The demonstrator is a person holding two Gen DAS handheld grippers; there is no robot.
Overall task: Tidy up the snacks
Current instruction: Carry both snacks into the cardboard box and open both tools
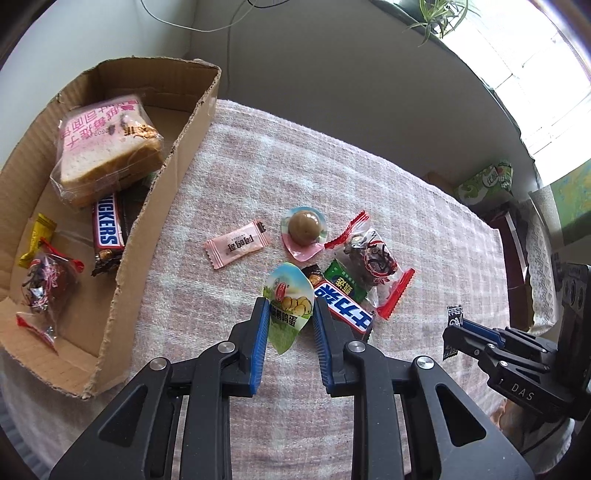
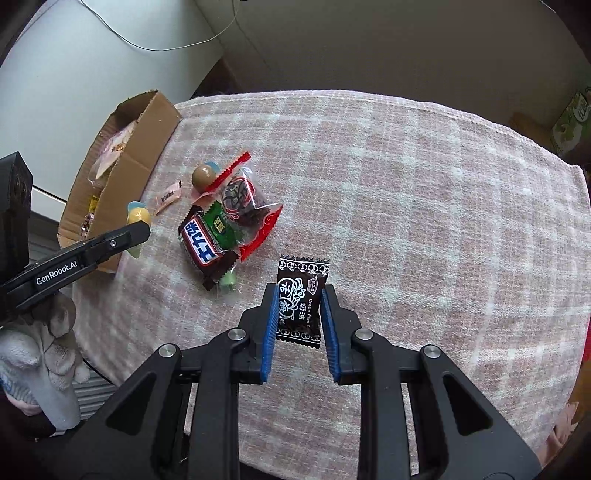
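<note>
My left gripper (image 1: 289, 308) is shut on a green and blue quail-egg packet (image 1: 287, 295), held above the pink checked cloth (image 1: 369, 173). My right gripper (image 2: 298, 295) is shut on a black plum candy (image 2: 301, 299), also lifted off the cloth. On the cloth lie a pink candy (image 1: 236, 243), a brown egg in a clear pack (image 1: 303, 228), a red-edged bag of dark fruit (image 1: 373, 262), a green packet (image 1: 343, 282) and a Snickers bar (image 1: 345, 304). The cardboard box (image 1: 162, 192) at the left holds wrapped bread (image 1: 110, 147), a Snickers bar (image 1: 107, 225) and small sweets.
A gloved hand (image 2: 48, 358) holds the left gripper's handle (image 2: 74, 258). A green carton (image 1: 487, 181) stands beyond the cloth's far right edge. A plant (image 1: 439, 14) sits on the window sill, and a cable (image 2: 166, 44) hangs down the wall behind the box.
</note>
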